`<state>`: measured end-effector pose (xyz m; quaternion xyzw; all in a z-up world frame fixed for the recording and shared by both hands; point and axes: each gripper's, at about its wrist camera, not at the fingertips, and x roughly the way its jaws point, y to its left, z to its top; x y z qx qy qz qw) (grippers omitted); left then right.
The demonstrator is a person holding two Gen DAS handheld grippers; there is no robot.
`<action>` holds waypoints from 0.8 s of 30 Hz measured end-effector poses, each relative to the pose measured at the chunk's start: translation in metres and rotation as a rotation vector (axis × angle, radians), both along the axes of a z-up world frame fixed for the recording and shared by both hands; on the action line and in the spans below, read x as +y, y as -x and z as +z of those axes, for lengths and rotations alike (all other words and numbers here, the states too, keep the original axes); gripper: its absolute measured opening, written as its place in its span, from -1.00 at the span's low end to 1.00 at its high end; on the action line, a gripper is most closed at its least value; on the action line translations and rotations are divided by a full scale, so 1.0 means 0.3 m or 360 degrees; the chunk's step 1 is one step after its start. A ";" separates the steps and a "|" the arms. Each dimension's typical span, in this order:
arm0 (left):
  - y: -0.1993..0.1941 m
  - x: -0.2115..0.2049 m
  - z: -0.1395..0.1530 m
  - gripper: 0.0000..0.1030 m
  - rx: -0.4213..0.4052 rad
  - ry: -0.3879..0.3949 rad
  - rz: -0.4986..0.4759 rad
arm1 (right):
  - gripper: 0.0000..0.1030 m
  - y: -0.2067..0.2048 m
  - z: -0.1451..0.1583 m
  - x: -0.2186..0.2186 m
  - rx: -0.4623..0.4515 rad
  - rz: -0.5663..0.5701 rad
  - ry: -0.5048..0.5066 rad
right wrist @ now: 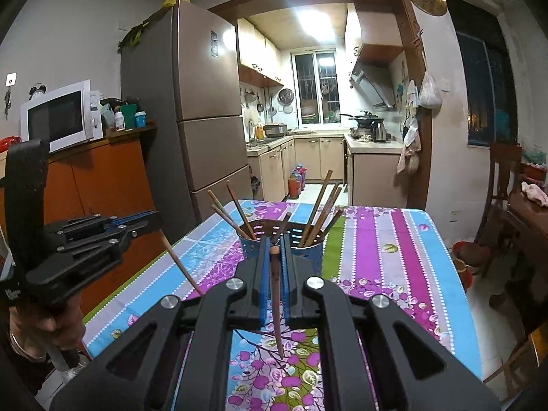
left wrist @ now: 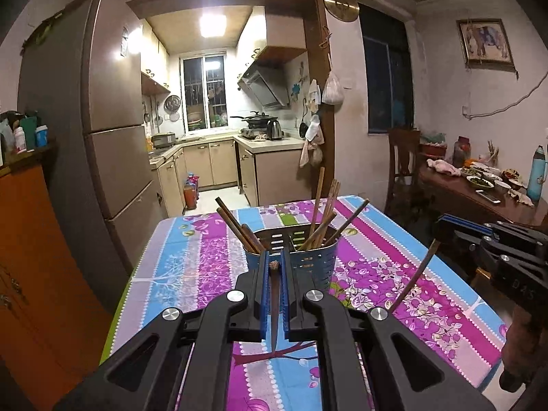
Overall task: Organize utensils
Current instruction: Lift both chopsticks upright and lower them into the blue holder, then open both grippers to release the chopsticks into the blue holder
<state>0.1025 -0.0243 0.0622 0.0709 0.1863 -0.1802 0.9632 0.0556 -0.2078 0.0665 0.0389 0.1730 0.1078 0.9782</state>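
Note:
A blue perforated metal utensil holder point(left wrist: 301, 257) stands on the table, with several wooden chopsticks point(left wrist: 318, 219) leaning in its two compartments. It also shows in the right wrist view point(right wrist: 284, 243). My left gripper point(left wrist: 274, 269) is shut on a dark chopstick point(left wrist: 274, 308), held just in front of the holder. My right gripper point(right wrist: 273, 255) is shut on a brown chopstick point(right wrist: 276, 304), also just before the holder. The right gripper shows at the right edge of the left wrist view point(left wrist: 507, 250), its chopstick point(left wrist: 416, 275) slanting down. The left gripper shows at the left of the right wrist view point(right wrist: 78, 239).
The table carries a purple, blue and green floral cloth point(left wrist: 394, 267). A tall brown fridge point(left wrist: 113, 130) and an orange cabinet point(left wrist: 37, 257) stand left. A second table with dishes point(left wrist: 479, 185) and a chair point(left wrist: 404, 167) stand right. The kitchen doorway point(left wrist: 222, 120) lies behind.

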 end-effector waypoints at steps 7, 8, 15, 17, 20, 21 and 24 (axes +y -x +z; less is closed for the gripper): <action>-0.007 -0.038 -0.018 -0.85 -0.0078 -0.0110 0.0102 | -0.90 -0.021 0.001 0.015 0.0018 0.0008 0.0009; -0.007 -0.040 -0.020 -0.85 -0.0083 -0.0118 0.0110 | -0.90 -0.021 0.004 0.018 0.0015 0.0006 0.0016; 0.003 -0.054 -0.019 -0.85 -0.0106 -0.0146 0.0143 | -0.90 -0.027 0.039 0.023 -0.0026 0.0008 0.0051; 0.005 -0.056 -0.016 -0.85 -0.0128 -0.0159 0.0155 | -0.90 -0.029 0.059 0.023 -0.0050 0.0000 0.0058; 0.009 -0.060 -0.006 -0.85 -0.0144 -0.0165 0.0160 | -0.90 -0.038 0.092 0.011 -0.0083 -0.0012 0.0059; 0.007 -0.062 0.001 -0.85 -0.0147 -0.0164 0.0160 | -0.90 -0.045 0.112 0.007 -0.0100 -0.0015 0.0055; 0.000 -0.072 0.034 -0.85 -0.0176 -0.0157 0.0155 | -0.90 -0.063 0.168 0.000 -0.0147 -0.0016 0.0049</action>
